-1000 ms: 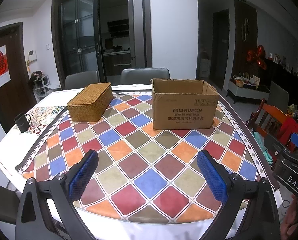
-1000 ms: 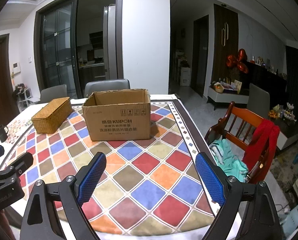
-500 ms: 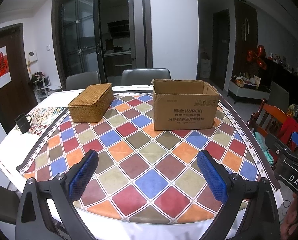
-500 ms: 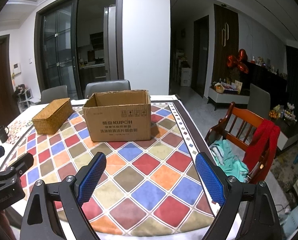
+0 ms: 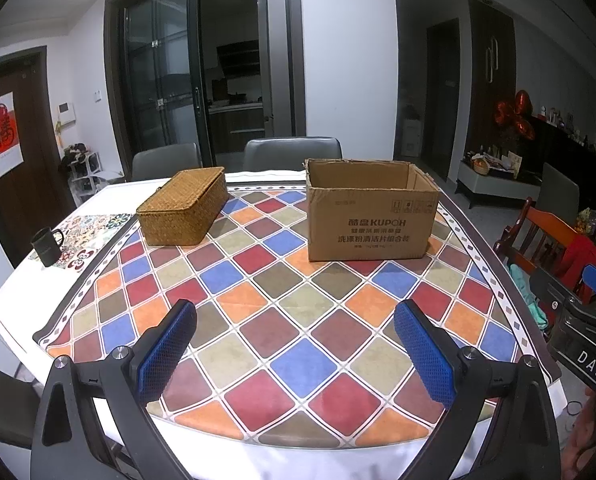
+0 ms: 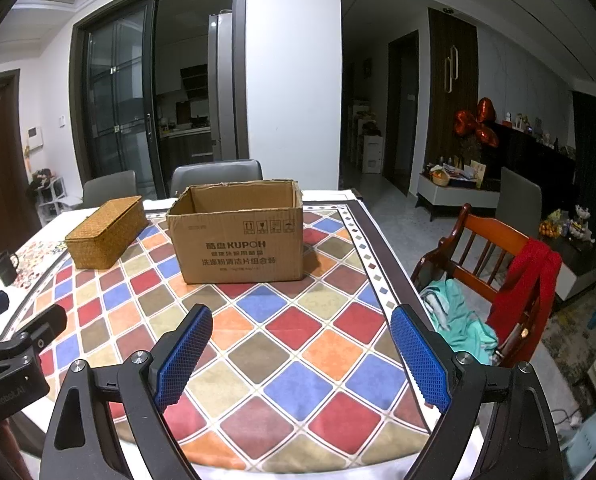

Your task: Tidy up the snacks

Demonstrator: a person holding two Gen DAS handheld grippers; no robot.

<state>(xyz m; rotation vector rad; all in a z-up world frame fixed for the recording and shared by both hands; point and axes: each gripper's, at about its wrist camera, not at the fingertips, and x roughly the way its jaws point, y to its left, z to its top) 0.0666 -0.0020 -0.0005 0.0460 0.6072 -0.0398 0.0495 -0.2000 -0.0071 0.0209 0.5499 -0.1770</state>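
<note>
An open brown cardboard box (image 5: 372, 220) stands upright on the far right of the table; it also shows in the right wrist view (image 6: 240, 240). Its inside is hidden from here. A closed woven wicker basket (image 5: 182, 210) lies to its left, and it shows in the right wrist view (image 6: 106, 232) too. No snacks are visible. My left gripper (image 5: 296, 332) is open and empty above the near table edge. My right gripper (image 6: 302, 334) is open and empty, also near the front edge, right of the left one.
The table (image 5: 258, 300) has a checked multicoloured cloth. A black mug (image 5: 48, 246) stands at the far left on a patterned mat. Grey chairs (image 5: 292, 154) stand behind the table. A wooden chair (image 6: 494, 264) with red and green cloths stands to the right.
Both views have shifted very slightly; the box and basket have not moved and both grippers stay open.
</note>
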